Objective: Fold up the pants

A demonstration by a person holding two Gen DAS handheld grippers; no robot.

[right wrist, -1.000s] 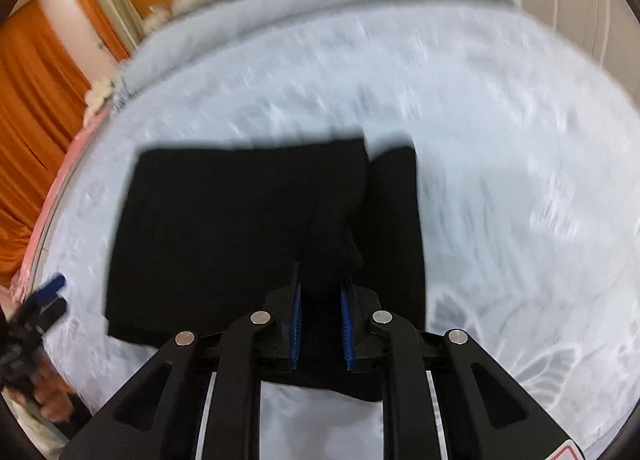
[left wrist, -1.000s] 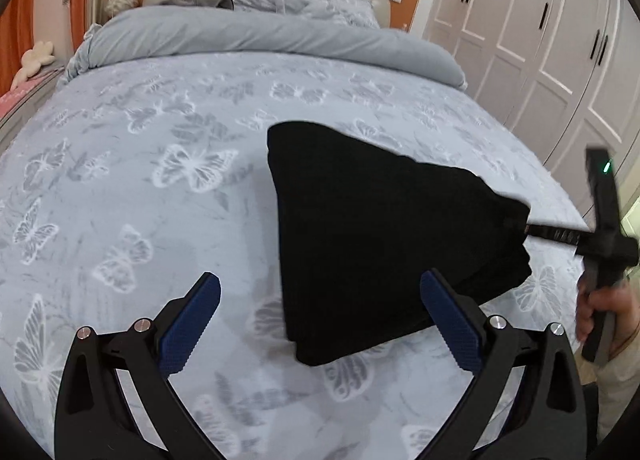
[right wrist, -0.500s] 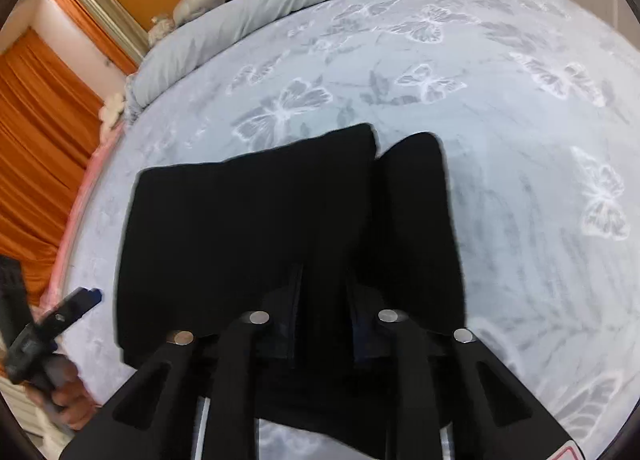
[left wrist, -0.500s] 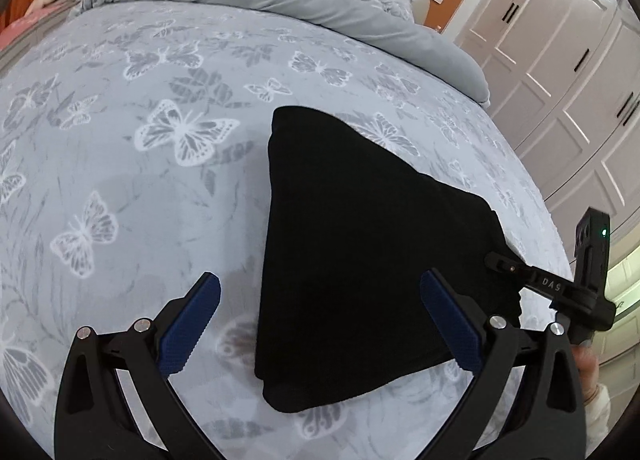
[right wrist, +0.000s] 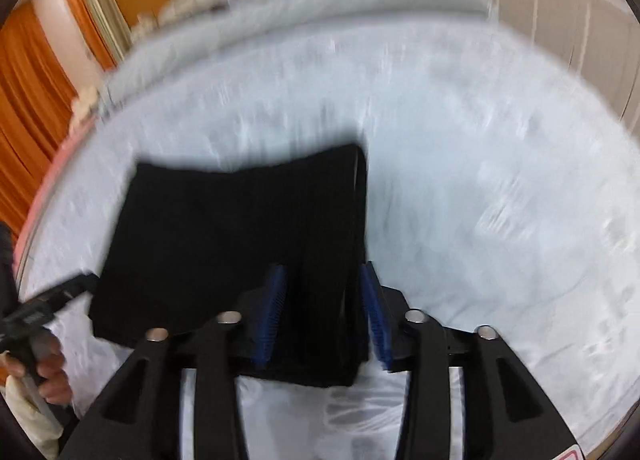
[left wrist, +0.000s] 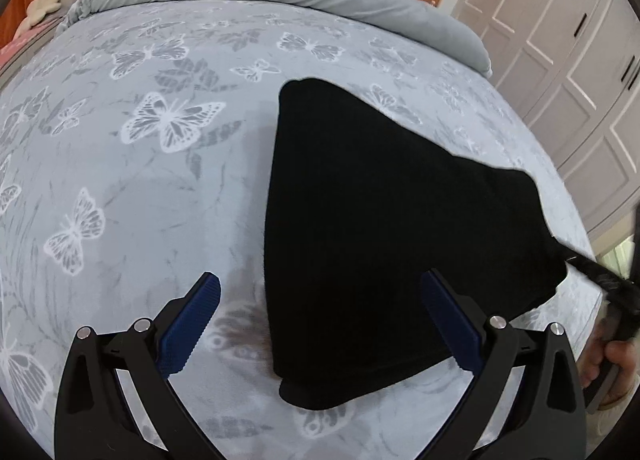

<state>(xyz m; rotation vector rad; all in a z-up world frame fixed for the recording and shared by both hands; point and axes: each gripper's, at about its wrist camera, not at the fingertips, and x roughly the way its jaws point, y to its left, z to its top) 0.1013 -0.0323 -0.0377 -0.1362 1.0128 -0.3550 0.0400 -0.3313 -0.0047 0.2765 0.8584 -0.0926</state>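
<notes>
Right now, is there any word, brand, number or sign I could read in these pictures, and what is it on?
No text here can be read.
Pale marking on the left gripper: too blurred to read.
Red-edged sticker at the bottom corner of the right wrist view: cut off by the picture's edge.

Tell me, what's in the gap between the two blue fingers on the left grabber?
In the left wrist view, the left grabber is open. A corner of the black pants fills most of the gap, with butterfly bedspread beside it.

pants [left wrist: 384,227]: 1 | claws: 2 – left claw [left wrist: 320,324], right claw [right wrist: 324,308] | bed [left wrist: 120,187]: 1
</notes>
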